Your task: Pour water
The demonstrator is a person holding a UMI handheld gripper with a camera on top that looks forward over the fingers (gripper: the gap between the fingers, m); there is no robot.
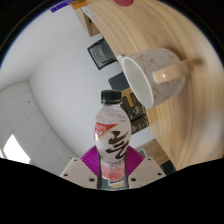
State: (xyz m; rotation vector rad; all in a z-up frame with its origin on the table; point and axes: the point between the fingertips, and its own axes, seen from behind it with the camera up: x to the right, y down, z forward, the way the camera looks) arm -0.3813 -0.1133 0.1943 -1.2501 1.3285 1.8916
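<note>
Taking the mug as the landmark, the scene reads from left to right like this: well to the left of the mug lies pale floor, with a dark square thing (98,52) near the table's edge that is too small to name. Just left of and below the mug is the bottle (114,140), a clear plastic one with a black cap and a pale pink label bearing black lettering; it sits between the pads (97,160) of the gripper (113,168), whose fingers appear clamped on its lower body, one on each side, and it seems lifted rather than standing on anything. The mug (153,74) itself, white with pink speckles and a handle on its far side, rests on the wooden table (190,120), and its open mouth faces toward the bottle's cap, so the whole view looks rolled as if the bottle is being tipped. The chief risk, as I judge it, is the cap: it looks to be on, and no water will leave until it comes off. If it is off or loose, the danger is aim, since the bottle's neck is near the mug's rim but not over it, and a stream begun here could fall on the table. A slick bottle gripped low may also slip or swing.
</note>
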